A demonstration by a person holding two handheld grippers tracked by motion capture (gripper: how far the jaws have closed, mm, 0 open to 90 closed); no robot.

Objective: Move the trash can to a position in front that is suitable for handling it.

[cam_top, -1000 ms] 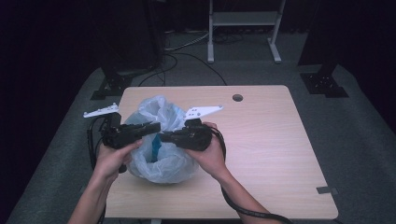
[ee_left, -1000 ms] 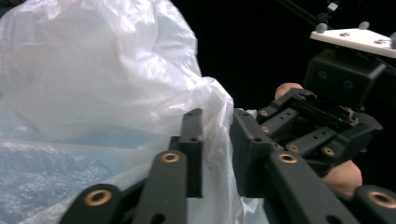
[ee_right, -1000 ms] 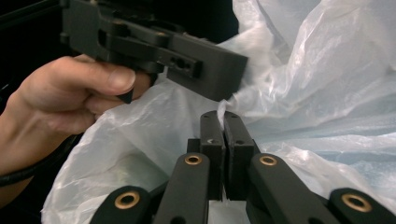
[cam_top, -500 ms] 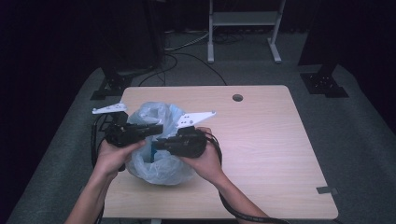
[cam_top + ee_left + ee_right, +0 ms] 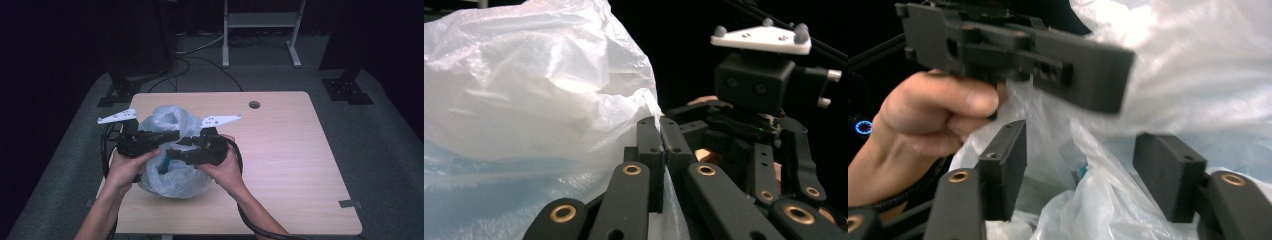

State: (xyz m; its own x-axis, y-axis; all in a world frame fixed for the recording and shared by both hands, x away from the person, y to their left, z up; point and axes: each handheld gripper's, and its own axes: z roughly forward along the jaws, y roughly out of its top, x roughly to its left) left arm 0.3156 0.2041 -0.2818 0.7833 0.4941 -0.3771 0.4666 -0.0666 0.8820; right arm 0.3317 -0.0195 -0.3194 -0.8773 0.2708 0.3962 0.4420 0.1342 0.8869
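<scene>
Hand-held gripper [image 5: 659, 131] in my left hand pinches the plastic bag [image 5: 170, 150] tight on the surface [image 5: 285, 150], while my right hand-held gripper [image 5: 1080, 172] has just been opening, jaws wide around film.

The plastic bag [image 5: 534, 100] pinched between the black jaws of the left gripper [image 5: 660, 131] is translucent white, tinted pale blue lower down. Between the right gripper's [image 5: 1078, 175] black jaws shows white film and a small blue object [image 5: 164, 162].
</scene>
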